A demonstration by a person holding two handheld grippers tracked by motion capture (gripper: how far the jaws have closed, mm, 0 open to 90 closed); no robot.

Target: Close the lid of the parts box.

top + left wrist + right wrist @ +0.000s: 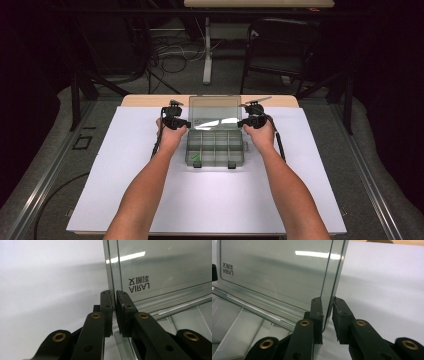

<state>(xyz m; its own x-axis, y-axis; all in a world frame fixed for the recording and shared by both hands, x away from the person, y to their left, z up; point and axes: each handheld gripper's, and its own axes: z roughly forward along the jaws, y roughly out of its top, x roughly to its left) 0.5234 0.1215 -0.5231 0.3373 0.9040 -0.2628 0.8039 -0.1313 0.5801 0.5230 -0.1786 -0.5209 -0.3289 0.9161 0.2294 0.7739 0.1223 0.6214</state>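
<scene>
A clear plastic compartment box (pixel 215 148) lies mid-table with its lid (pixel 215 111) standing up at the back. My left gripper (pixel 186 123) is at the lid's left edge and my right gripper (pixel 242 122) at its right edge. In the left gripper view the jaws (pixel 115 293) are shut on the lid's (pixel 162 265) side rim, beside the printed brand mark. The right gripper (pixel 327 301) likewise pinches the rim of the lid (pixel 274 272). The tray's dividers (pixel 237 322) show below. A small green item (pixel 196 158) sits in a front-left compartment.
The box rests on a white sheet (pixel 210 200) covering the table. Behind the table stand a dark chair (pixel 280 45) and a white table leg (pixel 207 50), with cables (pixel 170 50) on the floor. Open sheet lies left, right and in front of the box.
</scene>
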